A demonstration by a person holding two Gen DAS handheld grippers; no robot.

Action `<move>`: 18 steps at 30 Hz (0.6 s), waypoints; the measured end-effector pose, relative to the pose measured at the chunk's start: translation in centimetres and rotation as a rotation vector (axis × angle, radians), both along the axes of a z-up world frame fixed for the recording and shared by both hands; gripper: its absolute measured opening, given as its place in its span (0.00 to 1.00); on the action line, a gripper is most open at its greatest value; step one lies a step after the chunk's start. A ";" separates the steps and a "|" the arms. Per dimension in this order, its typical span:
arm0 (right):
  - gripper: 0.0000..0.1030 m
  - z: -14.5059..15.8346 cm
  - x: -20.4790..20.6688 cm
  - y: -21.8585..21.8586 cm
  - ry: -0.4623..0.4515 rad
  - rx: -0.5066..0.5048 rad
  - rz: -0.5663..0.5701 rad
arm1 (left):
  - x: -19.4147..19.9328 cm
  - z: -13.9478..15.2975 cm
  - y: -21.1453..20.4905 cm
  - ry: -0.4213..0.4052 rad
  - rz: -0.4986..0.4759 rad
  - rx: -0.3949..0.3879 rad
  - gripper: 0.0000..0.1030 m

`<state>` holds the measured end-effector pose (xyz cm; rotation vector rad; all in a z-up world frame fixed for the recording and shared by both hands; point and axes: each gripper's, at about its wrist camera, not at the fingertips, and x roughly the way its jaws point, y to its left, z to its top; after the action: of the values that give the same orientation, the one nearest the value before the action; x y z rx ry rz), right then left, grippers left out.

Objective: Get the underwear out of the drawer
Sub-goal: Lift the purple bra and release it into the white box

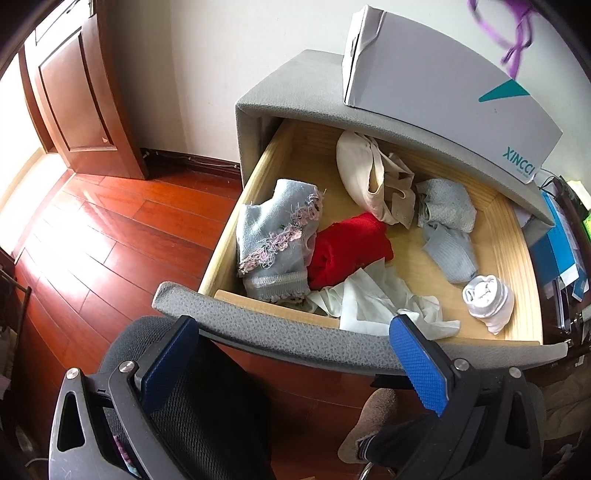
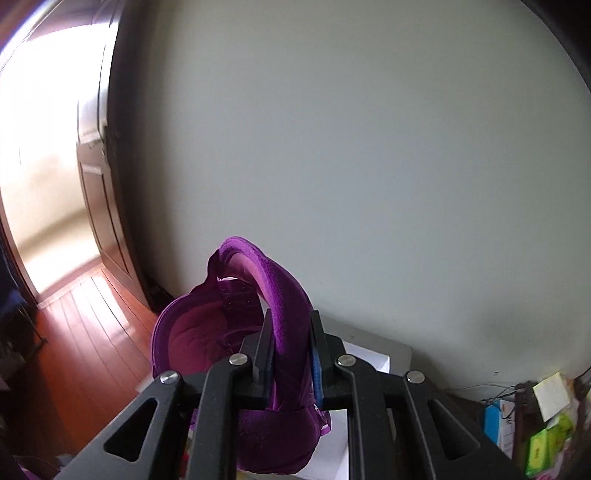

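The grey nightstand's drawer [image 1: 258, 173] stands pulled open. Inside lie a light-blue garment with pink trim [image 1: 275, 236], a red garment [image 1: 349, 249], a cream bra [image 1: 369, 177], grey underwear [image 1: 447, 221], white cloth [image 1: 376, 302] and a rolled white sock [image 1: 487, 299]. My left gripper [image 1: 295, 336] is open and empty, just in front of the drawer's padded front [image 1: 295, 341]. My right gripper [image 2: 291, 332] is shut on a purple bra [image 2: 269, 291], held up high facing the wall. Purple straps [image 1: 513, 33] show at the top right of the left wrist view.
A white XINCCI box [image 1: 443, 85] sits on the nightstand top. A black mesh chair [image 1: 207, 406] is below my left gripper. Red wood floor [image 1: 92, 229] and a wooden door [image 1: 74, 99] lie left. Books and clutter [image 1: 561, 251] crowd the right side.
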<state>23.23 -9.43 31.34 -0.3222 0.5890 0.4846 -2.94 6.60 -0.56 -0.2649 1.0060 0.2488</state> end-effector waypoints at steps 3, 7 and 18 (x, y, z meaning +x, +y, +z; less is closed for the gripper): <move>0.15 -4.3 2.6 1.1 0.030 -0.084 -0.041 | 0.0 0.0 -0.1 -0.002 -0.002 0.009 1.00; 0.15 -9.8 5.5 1.3 0.058 -0.165 -0.110 | -0.1 -0.1 -0.2 -0.006 -0.007 0.022 1.00; 0.20 -16.3 9.0 1.4 0.141 -0.278 -0.199 | -0.2 -0.1 -0.2 -0.007 -0.008 0.026 1.00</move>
<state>32.25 -8.01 15.05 -0.4910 0.8192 0.2334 -3.11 6.41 -0.65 -0.2379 0.9957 0.2528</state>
